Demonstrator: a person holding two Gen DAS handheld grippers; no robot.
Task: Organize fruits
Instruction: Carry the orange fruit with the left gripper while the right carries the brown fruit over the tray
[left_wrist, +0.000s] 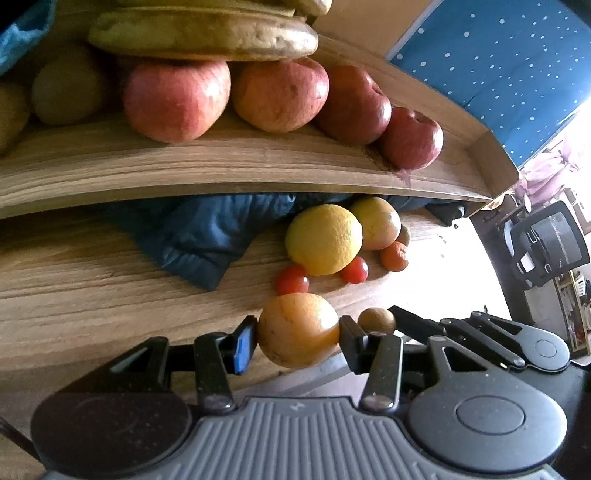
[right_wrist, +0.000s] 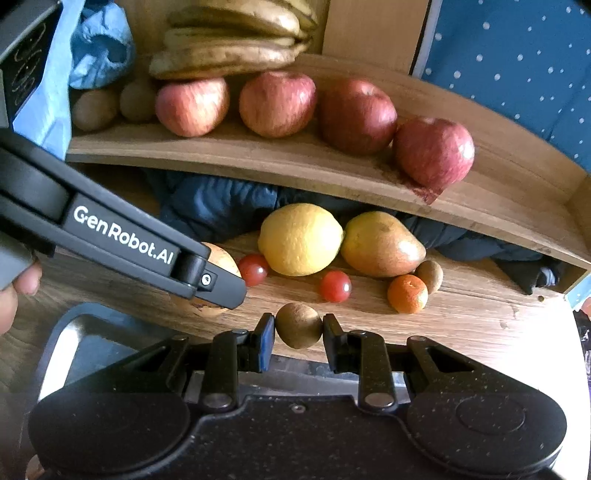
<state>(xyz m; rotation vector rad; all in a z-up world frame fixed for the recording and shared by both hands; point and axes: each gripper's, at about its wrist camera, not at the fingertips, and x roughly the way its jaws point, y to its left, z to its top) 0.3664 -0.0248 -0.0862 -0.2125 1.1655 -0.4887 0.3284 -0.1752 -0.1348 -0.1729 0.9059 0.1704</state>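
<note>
The left claw (left_wrist: 298, 338) grips an orange fruit (left_wrist: 298, 329), hiding its sides; the right claw (right_wrist: 299, 330) clamps a brown fruit (right_wrist: 298, 325).

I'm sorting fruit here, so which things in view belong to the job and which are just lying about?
Part of the job:
- orange fruit in left hand-held gripper
- small brown fruit in right hand-held gripper
- apples
- lemon
- cherry tomatoes

Lying about:
- dark blue cloth
- blue bag

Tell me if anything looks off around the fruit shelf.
A dark blue cloth is stuffed under the shelf behind the loose fruit, and a reddish stain marks the shelf edge below the rightmost apple. The bananas look browned.
</note>
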